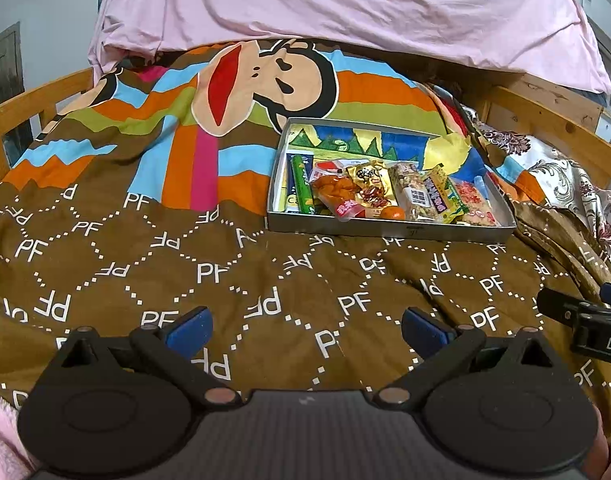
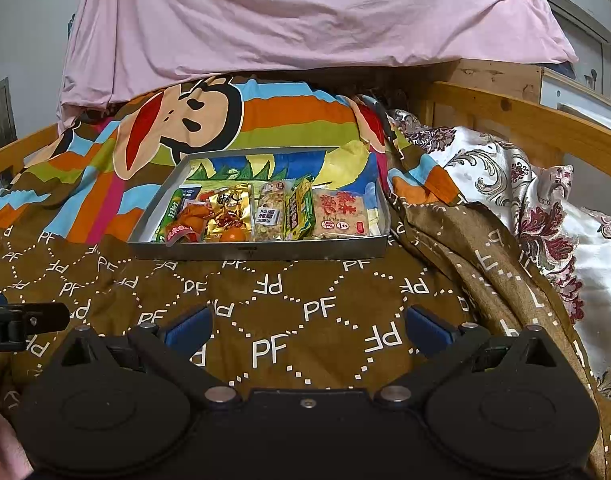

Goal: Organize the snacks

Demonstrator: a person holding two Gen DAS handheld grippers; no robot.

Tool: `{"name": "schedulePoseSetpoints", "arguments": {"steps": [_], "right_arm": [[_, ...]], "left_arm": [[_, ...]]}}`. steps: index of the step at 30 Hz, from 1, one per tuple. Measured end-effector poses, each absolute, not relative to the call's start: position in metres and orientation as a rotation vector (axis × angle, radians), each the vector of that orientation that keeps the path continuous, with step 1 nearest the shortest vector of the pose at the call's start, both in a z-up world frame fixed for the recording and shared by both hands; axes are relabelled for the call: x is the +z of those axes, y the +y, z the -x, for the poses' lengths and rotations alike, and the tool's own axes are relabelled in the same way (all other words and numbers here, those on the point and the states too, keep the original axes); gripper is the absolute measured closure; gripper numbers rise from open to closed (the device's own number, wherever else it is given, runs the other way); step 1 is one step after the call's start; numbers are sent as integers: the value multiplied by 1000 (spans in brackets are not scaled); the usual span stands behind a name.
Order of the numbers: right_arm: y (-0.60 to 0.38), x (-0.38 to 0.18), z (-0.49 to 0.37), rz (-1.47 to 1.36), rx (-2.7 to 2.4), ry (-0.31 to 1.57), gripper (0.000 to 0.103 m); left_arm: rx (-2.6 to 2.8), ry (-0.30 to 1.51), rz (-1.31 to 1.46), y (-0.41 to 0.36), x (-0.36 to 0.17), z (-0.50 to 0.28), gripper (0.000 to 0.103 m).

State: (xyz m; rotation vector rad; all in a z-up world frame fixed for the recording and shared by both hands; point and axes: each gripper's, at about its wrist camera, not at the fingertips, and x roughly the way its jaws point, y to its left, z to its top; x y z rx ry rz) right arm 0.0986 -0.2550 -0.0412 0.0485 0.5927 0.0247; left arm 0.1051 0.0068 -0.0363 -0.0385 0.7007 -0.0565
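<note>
- The left gripper (image 1: pixel 305 330) hovered over the brown quilt (image 1: pixel 225 280), its jaws spread wide with nothing between them.
- The right gripper (image 2: pixel 305 330) was likewise spread and empty, just above the same quilt.
- The shallow tray (image 2: pixel 261 249) lay well ahead of both sets of jaws: ahead and to the right of the left pair, ahead and slightly left of the right pair.
- Inside it, packets sat roughly side by side along the near wall: a green stick pack (image 2: pixel 171 212), a gold pouch (image 2: pixel 230 208), a nut bar (image 2: pixel 270 210), a pink cracker packet (image 2: pixel 339 214) and a small orange fruit (image 2: pixel 234 235).
- No snack lay loose on the quilt near the jaws, so the gathering looked essentially done; at most some straightening within the tray remained.
</note>
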Motion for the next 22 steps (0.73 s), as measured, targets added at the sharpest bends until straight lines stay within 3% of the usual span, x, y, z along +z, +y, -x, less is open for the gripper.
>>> {"name": "schedulePoseSetpoints", "arguments": {"steps": [22], "right_arm": [[-255,-43,-98,-47,25,596,1]], "left_arm": [[-61,734,48,11,-31,-107,1]]}}
